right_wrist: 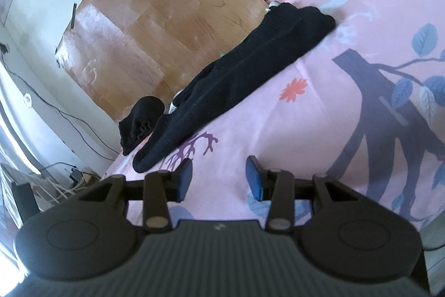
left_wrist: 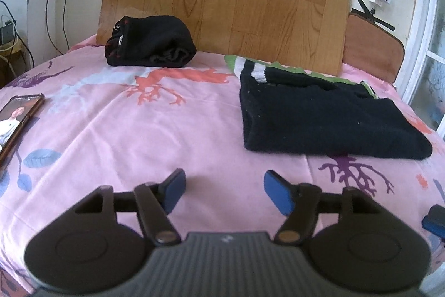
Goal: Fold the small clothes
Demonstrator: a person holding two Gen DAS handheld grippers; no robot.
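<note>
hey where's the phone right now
In the left wrist view the phone lies at the far left edge on the pink bedsheet, screen lit, well left of the folded black garment. The right wrist view doesn't show it.

I can read no text, label or number from here. The phone, far left of my left gripper, shows a picture on its screen; any lettering there is perhaps too small to read.
</note>
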